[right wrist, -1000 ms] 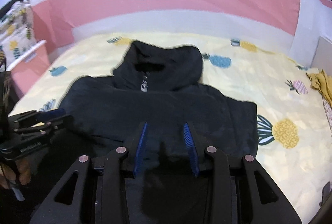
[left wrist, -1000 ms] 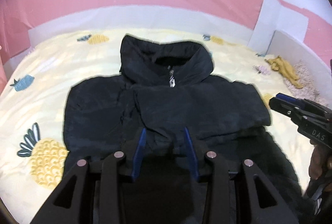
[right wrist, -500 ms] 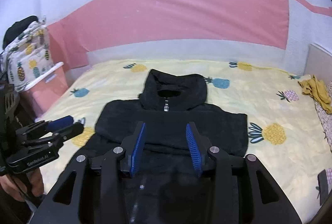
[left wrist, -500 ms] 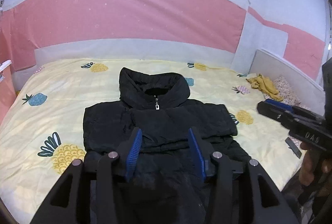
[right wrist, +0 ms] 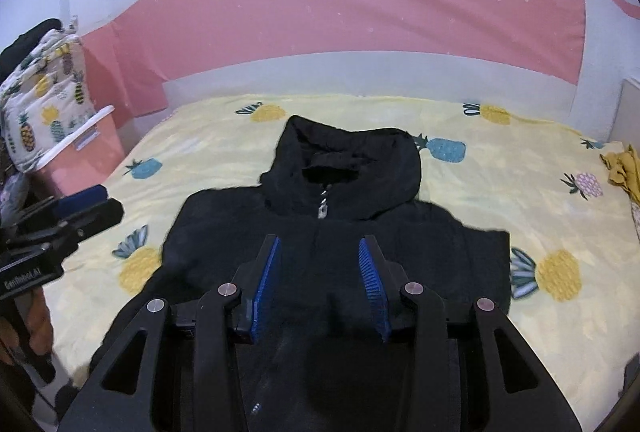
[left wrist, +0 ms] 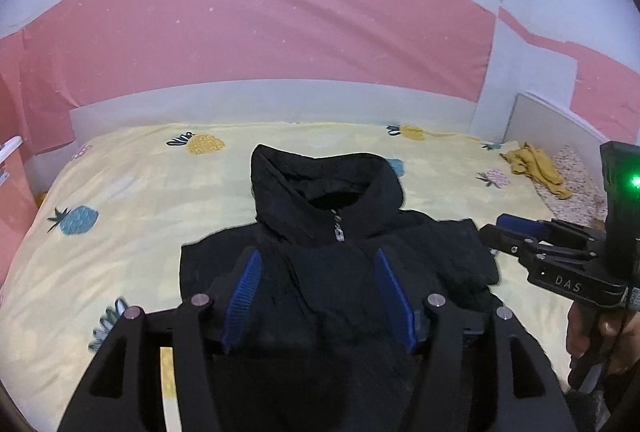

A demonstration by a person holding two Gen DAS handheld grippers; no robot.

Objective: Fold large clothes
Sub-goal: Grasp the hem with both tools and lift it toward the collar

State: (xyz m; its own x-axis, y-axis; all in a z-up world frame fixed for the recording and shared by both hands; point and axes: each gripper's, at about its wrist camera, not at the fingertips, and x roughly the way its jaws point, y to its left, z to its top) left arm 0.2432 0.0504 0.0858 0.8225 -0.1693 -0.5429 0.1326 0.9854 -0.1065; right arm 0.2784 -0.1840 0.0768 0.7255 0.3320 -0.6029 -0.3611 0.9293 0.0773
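A black hooded jacket lies zipped and face up on the pineapple bed sheet, hood toward the wall, sleeves folded across its chest. My left gripper hovers above its lower half with its jaws opening and nothing between the blue pads. My right gripper hangs open over the same area, also free of cloth. Each gripper shows in the other's view: the right gripper at the jacket's right side, the left gripper off its left side. The jacket's hem is hidden behind the gripper bodies.
A yellow garment lies crumpled at the bed's right edge by a white board. A pink bin with a pineapple-print cushion stands left of the bed. The pink and white wall runs behind.
Both grippers have risen and drawn back from the jacket, which now looks smaller and farther below. The left jaws have spread wider. The jacket lies still.
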